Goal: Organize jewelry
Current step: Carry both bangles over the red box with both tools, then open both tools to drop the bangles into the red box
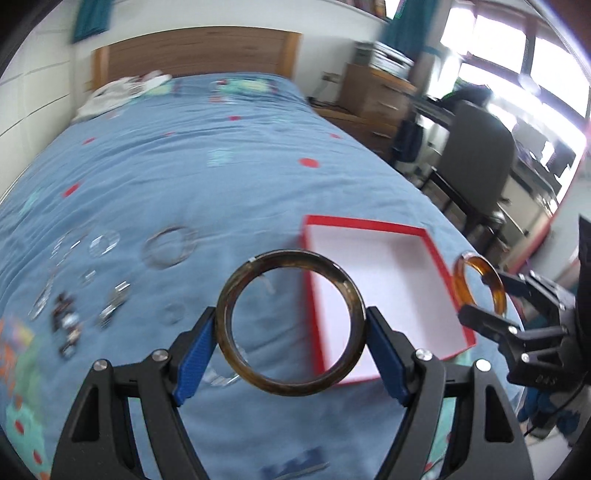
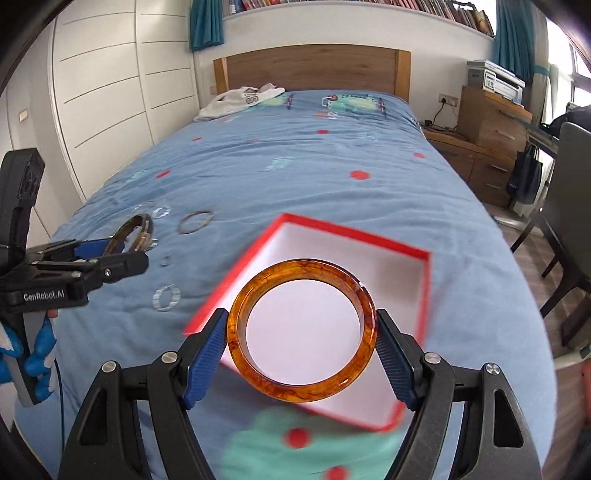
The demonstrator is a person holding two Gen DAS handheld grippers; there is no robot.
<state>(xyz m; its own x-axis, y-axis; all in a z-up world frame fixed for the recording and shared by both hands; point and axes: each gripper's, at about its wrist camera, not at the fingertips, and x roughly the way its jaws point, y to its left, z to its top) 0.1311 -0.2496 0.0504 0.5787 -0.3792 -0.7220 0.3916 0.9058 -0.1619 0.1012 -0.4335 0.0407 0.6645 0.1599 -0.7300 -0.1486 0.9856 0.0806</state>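
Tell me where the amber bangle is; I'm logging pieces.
The amber bangle is clamped in the right gripper, above the red box on the bed.

A home bedroom: bed (image 2: 295,166) with wooden headboard (image 2: 312,68), white wardrobe (image 2: 110,92), bookshelf (image 2: 369,5), teal curtains (image 2: 206,24).

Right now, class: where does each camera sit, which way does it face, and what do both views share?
Left wrist: on the left tongs, facing up the bed; they grip a dark brown bangle.
Right wrist: on the right tongs, over the box; they grip an amber resin bangle; a blue-gloved hand shows.
Shared: red-rimmed white box, blue bedspread.
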